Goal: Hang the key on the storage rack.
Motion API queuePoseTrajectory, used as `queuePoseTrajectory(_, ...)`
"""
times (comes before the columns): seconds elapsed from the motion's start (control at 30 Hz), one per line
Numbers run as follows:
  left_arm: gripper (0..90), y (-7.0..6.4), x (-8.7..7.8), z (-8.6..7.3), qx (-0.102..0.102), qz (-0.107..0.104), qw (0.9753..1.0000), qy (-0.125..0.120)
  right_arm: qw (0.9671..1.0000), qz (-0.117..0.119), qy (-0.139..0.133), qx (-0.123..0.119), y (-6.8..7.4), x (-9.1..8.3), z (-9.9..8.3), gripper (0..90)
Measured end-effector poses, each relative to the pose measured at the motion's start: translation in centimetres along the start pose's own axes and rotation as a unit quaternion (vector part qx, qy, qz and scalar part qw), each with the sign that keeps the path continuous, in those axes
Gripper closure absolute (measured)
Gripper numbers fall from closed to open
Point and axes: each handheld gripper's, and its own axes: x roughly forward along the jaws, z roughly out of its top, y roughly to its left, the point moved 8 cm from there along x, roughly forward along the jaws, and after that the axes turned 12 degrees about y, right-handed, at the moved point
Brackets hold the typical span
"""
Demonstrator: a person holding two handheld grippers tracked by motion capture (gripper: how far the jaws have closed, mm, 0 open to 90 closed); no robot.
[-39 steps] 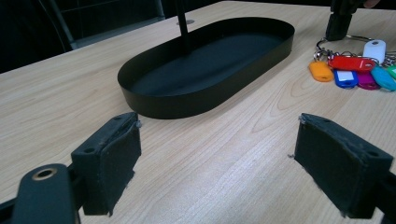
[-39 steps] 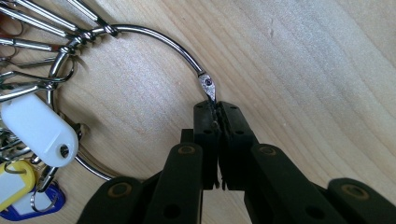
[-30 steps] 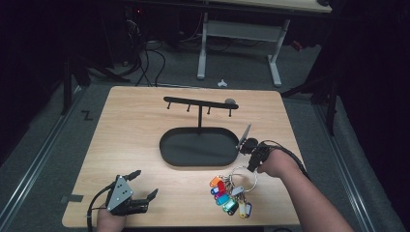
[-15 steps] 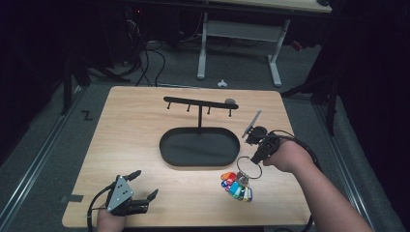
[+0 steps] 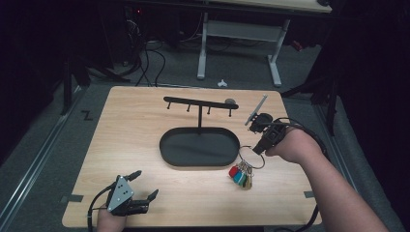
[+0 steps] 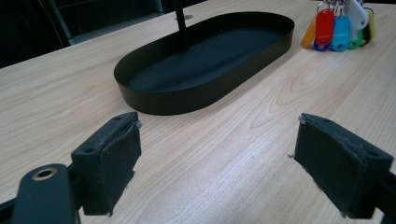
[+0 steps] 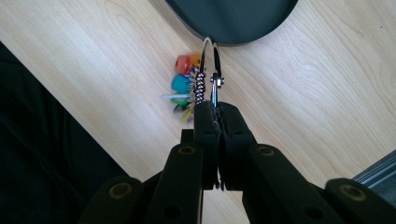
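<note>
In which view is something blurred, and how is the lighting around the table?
Right gripper view: the coloured key tags are blurred, while the metal ring pinched by the right hand-held gripper is sharp. High view: the table is lit evenly, its surroundings very dark. Left gripper view: the tray is fairly sharp.

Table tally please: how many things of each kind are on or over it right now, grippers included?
Grippers: 2, the left gripper open, the right gripper shut on the key ring
Key ring with coloured tags: 1
Black oval tray: 1
Black hook rack standing in the tray: 1
Total: 5
</note>
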Motion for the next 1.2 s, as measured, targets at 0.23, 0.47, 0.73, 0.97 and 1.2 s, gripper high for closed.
queuePoseTrajectory(0.23,15.0,0.0,0.0,0.0,-0.001,0.001,1.0,-0.001,0.9999,-0.009,-0.01,0.004,-0.3,-2.1,-0.3,87.6)
queuePoseTrajectory(0.47,15.0,0.0,-0.1,0.0,0.0,0.0,1.0,0.0,0.9997,-0.015,-0.018,0.009,-0.5,-3.8,-0.1,87.5)
queuePoseTrajectory(0.73,15.0,-0.1,-0.1,0.1,0.002,-0.004,1.0,0.0,0.9996,-0.019,-0.022,0.002,-0.2,-4.5,0.9,87.6)
queuePoseTrajectory(0.97,15.0,0.0,-0.2,0.1,0.001,-0.002,1.0,-0.003,0.9996,-0.017,-0.02,-0.006,-0.2,-4.2,1.9,87.6)
queuePoseTrajectory(1.2,15.0,0.1,-0.4,0.0,-0.001,-0.001,1.0,-0.003,0.9995,-0.017,-0.028,-0.006,-0.3,-4.3,3.2,87.6)
